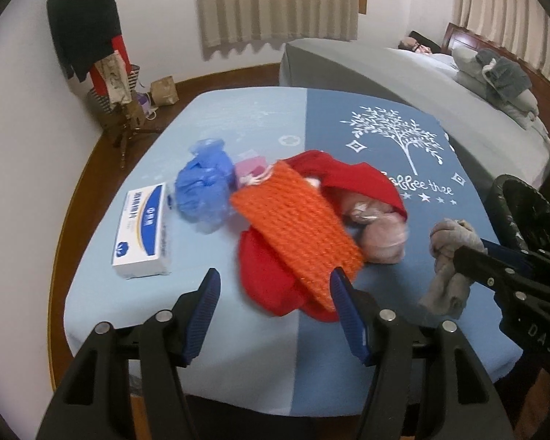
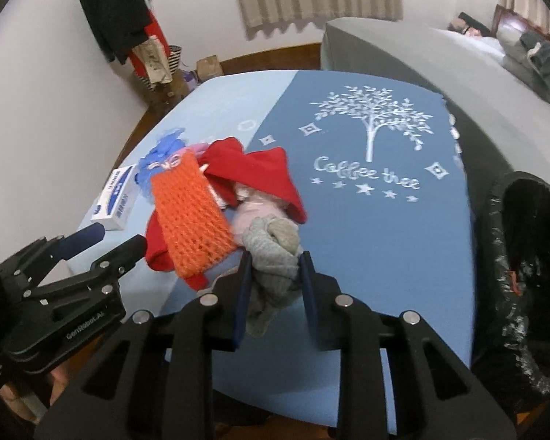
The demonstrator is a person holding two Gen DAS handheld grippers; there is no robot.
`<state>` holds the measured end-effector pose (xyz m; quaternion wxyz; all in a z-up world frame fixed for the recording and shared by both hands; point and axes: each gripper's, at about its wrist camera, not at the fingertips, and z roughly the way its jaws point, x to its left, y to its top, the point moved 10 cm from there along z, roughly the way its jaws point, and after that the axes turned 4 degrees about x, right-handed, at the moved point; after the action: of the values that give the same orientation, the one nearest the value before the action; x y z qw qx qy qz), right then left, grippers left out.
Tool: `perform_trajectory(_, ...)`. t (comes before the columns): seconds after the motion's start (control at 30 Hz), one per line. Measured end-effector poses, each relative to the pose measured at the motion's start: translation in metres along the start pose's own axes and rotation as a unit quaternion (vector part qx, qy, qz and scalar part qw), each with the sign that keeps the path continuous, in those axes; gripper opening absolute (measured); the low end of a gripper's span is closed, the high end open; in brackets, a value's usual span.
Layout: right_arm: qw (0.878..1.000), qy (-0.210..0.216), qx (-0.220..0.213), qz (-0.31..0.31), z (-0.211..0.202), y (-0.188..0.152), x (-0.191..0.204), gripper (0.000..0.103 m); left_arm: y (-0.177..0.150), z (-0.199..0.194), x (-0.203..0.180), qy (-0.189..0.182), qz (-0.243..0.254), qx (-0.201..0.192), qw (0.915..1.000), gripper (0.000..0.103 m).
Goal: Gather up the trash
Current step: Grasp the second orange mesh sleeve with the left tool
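My right gripper (image 2: 275, 260) is shut on a crumpled grey cloth wad (image 2: 273, 247) and holds it just above the blue tablecloth (image 2: 348, 238). The left wrist view shows the same grey wad (image 1: 449, 253) pinched in the right gripper (image 1: 462, 256). My left gripper (image 1: 275, 282) is open and empty near the table's front edge, just before a red cloth (image 1: 275, 278) with an orange knitted piece (image 1: 297, 227) on top. A crumpled blue plastic bag (image 1: 201, 190), a pinkish plastic wad (image 1: 377, 231) and a white-and-blue box (image 1: 143, 227) lie around it.
A black trash bag (image 2: 524, 267) stands open at the table's right edge; it also shows in the left wrist view (image 1: 524, 212). A grey bed (image 1: 403, 73) lies behind the table. A coat stand with clothes (image 1: 88, 36) is at the far left.
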<state>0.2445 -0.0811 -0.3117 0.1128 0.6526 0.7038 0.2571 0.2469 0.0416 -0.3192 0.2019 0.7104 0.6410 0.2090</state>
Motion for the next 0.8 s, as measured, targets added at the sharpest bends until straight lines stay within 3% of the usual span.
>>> perform_trajectory(0.33, 0.999, -0.013, 0.008, 0.030, 0.007, -0.005, -0.031, 0.025, 0.000, 0.018, -0.021, -0.005, 0.004, 0.012, 0.9999, 0.061)
perform_trajectory(0.67, 0.999, -0.012, 0.015, 0.033, 0.015, -0.006, -0.033, 0.025, 0.002, 0.061, -0.025, 0.002, 0.000, 0.041, 0.9992, 0.056)
perform_trajectory(0.7, 0.999, -0.012, 0.015, 0.034, 0.016, -0.005, -0.034, 0.025, 0.001, 0.064, -0.025, 0.001, 0.000, 0.043, 0.9991, 0.053)
perform_trajectory(0.77, 0.999, -0.012, 0.017, 0.035, 0.016, -0.005, -0.035, 0.025, -0.001, 0.069, -0.026, -0.001, 0.005, 0.051, 0.9987, 0.020)
perform_trajectory(0.8, 0.999, -0.012, 0.017, 0.034, 0.016, -0.005, -0.035, 0.025, -0.001, 0.069, -0.027, -0.008, 0.005, 0.054, 0.9985, 0.016)
